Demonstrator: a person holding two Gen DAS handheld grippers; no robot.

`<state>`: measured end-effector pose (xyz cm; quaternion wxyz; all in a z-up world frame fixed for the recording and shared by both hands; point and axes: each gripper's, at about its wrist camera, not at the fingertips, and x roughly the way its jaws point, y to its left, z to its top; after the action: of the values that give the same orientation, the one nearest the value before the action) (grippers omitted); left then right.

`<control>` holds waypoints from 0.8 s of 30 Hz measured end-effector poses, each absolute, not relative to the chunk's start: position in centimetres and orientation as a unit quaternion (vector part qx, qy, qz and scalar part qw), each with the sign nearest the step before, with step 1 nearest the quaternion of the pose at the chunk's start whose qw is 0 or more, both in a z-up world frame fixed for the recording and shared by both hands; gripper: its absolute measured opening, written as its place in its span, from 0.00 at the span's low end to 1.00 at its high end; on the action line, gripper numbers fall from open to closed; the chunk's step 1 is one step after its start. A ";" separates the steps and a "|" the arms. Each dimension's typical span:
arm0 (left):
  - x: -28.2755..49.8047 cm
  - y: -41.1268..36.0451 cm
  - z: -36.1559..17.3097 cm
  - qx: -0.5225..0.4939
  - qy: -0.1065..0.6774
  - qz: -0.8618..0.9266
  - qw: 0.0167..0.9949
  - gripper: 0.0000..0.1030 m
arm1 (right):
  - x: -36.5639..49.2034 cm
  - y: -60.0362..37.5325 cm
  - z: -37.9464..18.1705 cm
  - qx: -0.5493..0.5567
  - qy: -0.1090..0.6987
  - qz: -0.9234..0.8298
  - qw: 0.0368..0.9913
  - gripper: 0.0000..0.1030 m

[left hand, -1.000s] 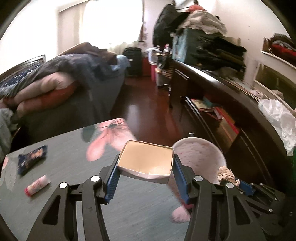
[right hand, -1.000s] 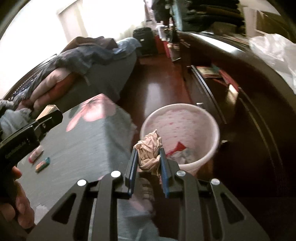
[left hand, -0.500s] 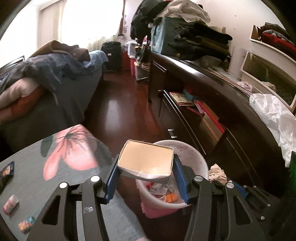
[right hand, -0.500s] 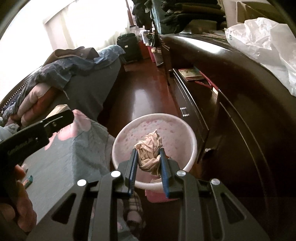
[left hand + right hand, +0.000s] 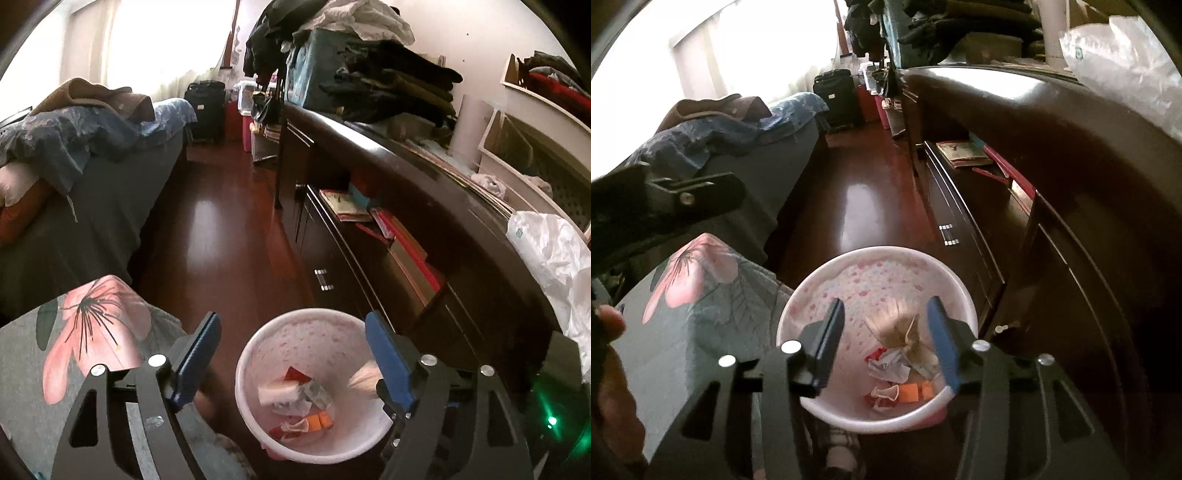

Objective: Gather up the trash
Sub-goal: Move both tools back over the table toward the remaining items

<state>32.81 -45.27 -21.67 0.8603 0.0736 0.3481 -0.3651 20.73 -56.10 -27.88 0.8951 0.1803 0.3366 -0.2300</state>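
Note:
A pink-and-white waste bin [image 5: 246, 354] stands on the floor right below both grippers and holds several scraps. My left gripper [image 5: 291, 356] hangs over it with its jaws opening and nothing between them. A pale blurred box [image 5: 277, 393] lies inside the bin. My right gripper [image 5: 884, 340] is also above the bin [image 5: 875, 255], jaws opening. A crumpled beige tissue [image 5: 900, 328] drops, blurred, between its fingers, touching neither pad. The same tissue [image 5: 364, 378] shows beside the left gripper's right finger.
A table with a grey floral cloth [image 5: 92, 332] lies left of the bin, and a dark wooden dresser [image 5: 406, 206] runs along the right. A white plastic bag [image 5: 554, 254] sits on the dresser. A bed [image 5: 74, 155] piled with bedding stands at the left. A hand [image 5: 613, 369] holds the left gripper.
Both grippers moved from the table's edge to above the bin. The left let go of the cardboard box and the right let go of the tissue; both jaws opened.

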 end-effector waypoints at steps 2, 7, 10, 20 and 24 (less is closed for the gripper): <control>32.9 -45.0 -21.6 0.072 0.344 -0.360 0.864 0.83 | 20.8 -56.3 -28.3 0.181 0.336 -0.234 0.894 0.56; 32.5 -43.6 -21.5 0.083 0.334 -0.342 0.875 0.84 | 20.8 -55.8 -28.8 0.184 0.350 -0.233 0.888 0.57; 32.1 -41.9 -21.3 0.085 0.328 -0.326 0.883 0.86 | 20.5 -54.5 -28.6 0.177 0.359 -0.232 0.887 0.62; 32.1 -33.7 -20.9 0.089 0.331 -0.246 0.907 0.89 | 19.3 -48.0 -26.0 0.159 0.371 -0.173 0.899 0.72; 32.8 -28.2 -21.2 0.070 0.342 -0.191 0.918 0.94 | 19.4 -43.8 -24.7 0.133 0.375 -0.130 0.908 0.77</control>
<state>32.85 -28.24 -21.23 0.9175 0.0702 0.3418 -0.1908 19.42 -43.85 -24.73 0.9081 0.1327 0.3752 -0.1299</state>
